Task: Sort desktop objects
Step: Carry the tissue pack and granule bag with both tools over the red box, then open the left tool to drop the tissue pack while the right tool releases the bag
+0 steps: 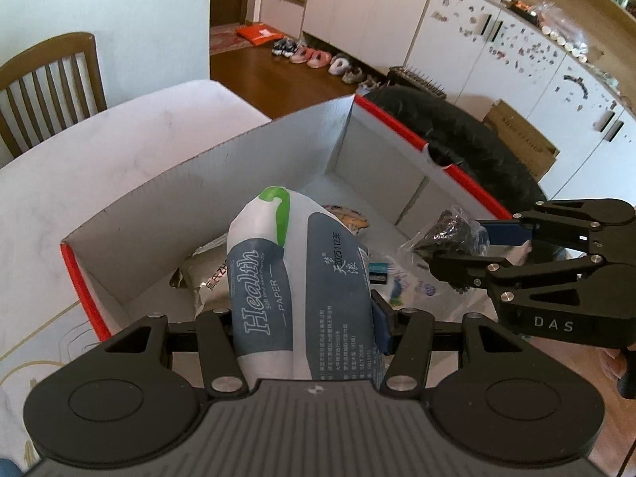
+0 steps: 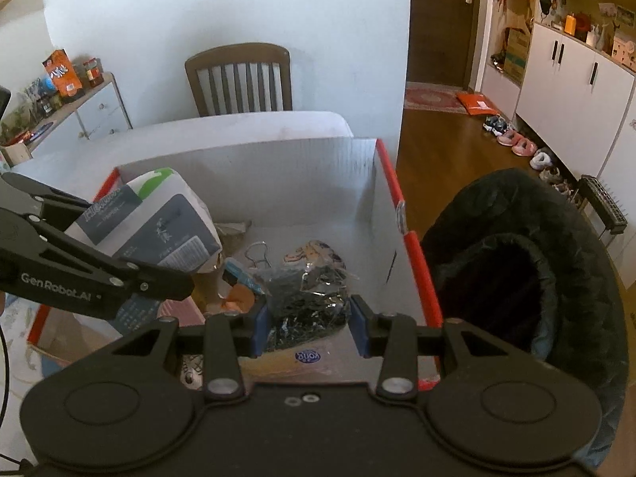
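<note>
While over the box (image 2: 278, 167), both grippers clamped on packets.

Tissue pack (image 1: 286, 278), white/grey with green mark, "Health PAPER" print, is being held tilted above the red-edged white box (image 1: 222, 167), left side. Crinkly clear bag of dark contents (image 2: 306, 302) is being held above the box's right side.

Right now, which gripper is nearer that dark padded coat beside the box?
Right. The right gripper holds a crinkly bag by the box wall next to the coat; the left gripper is farther off.
</note>
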### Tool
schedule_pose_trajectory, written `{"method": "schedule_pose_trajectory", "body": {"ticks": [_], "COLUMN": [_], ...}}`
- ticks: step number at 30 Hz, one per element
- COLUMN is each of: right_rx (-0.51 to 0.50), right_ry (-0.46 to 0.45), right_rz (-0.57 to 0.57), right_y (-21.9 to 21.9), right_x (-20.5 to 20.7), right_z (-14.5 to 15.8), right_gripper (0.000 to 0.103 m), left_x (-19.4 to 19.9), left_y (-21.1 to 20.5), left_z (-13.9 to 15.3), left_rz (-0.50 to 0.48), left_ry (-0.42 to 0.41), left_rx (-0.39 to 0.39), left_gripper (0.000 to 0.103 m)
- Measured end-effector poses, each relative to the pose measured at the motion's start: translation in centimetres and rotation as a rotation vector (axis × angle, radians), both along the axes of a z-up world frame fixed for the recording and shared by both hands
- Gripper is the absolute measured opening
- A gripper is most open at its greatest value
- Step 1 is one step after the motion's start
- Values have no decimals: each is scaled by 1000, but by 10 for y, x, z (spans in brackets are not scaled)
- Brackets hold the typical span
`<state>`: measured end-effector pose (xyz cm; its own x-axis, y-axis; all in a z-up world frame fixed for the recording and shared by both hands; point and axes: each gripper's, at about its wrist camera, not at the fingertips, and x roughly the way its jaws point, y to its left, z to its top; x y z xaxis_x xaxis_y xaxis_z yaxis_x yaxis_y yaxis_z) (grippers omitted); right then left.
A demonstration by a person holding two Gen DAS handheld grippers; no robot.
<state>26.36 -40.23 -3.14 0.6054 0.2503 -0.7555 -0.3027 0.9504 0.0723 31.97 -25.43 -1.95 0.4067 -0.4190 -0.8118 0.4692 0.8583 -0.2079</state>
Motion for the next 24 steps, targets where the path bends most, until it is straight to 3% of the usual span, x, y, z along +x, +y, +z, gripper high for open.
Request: {"method": "schedule_pose_trajectory", "body": {"ticks": [17,22,24], "right_rx": [-5,-9,-15], "right_ry": [34,48,46], "right_rz": [-18,-9,1], "right_y": [3,2,4], "right_x": [18,18,16], "right_z": [-22,-23,-22], "right_gripper": [43,44,50], "left_x": [15,17,18], "left_y": [-7,-3,-2], "left_z": [-22,-26,-25], "left_rz": [25,48,56], "left_ry": [28,41,40], "left_rx": [34,29,26], "left_gripper": [55,65,68]}}
